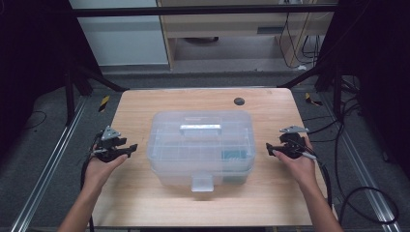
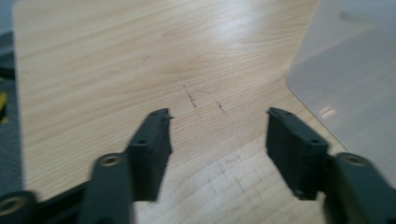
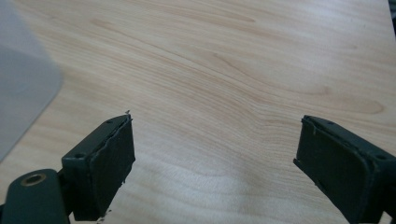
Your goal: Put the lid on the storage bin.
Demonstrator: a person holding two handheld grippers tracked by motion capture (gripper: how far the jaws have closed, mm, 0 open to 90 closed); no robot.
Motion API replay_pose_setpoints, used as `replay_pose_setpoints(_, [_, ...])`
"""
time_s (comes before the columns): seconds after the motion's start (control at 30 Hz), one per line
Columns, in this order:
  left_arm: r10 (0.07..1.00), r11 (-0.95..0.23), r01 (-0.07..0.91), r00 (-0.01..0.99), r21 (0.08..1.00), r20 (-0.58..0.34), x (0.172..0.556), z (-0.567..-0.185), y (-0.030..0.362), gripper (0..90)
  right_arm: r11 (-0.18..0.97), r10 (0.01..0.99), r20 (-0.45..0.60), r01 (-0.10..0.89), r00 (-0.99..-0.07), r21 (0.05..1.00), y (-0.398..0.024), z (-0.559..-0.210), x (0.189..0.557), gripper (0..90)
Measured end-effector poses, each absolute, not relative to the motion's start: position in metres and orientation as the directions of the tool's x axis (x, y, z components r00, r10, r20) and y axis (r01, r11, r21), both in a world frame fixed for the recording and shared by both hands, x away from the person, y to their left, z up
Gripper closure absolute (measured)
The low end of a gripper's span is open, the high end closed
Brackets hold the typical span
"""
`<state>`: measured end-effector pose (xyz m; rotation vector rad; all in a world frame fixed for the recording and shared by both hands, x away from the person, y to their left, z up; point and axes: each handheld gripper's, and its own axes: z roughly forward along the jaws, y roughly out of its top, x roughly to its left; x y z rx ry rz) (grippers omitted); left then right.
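- A clear plastic box [image 1: 201, 145] with lid closed and front latch [image 1: 202, 182] is seen at the middle of the wooden table [image 1: 145, 104].
- The left gripper [image 1: 129, 149] is held just left of it, jaws parted, nothing between them.
- The right gripper [image 1: 270, 149] is held just right of it, jaws spread wide and empty.

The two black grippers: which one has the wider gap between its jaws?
The right gripper, on the right side of the clear plastic box. Its jaws stand farther apart than those of the left gripper.
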<state>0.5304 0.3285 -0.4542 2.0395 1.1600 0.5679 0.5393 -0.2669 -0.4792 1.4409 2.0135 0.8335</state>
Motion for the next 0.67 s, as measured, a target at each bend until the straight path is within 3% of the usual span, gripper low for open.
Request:
replay_pose_setpoints(0.17, [0.870, -0.354, 0.582, 0.492, 0.732, 0.030, 0.545, -0.474, 0.319, 20.8, 0.163, 0.977, -0.028, 0.659, -0.211, 0.734, -0.269, -0.493, 0.551, 9.9])
replay_pose_setpoints(0.37, [0.872, -0.368, 0.599, 0.488, 0.711, 0.040, 0.555, -0.494, 0.310, 14.4, 0.123, 0.984, -0.002, 0.663, -0.180, 0.738, -0.267, -0.506, 0.557, 9.4])
replay_pose_setpoints(0.67, [0.894, -0.327, 0.615, 0.448, 0.717, 0.022, 0.561, -0.507, 0.303, 1.7, 0.094, 0.991, -0.001, 0.682, -0.135, 0.725, -0.261, -0.512, 0.562, 1.6])
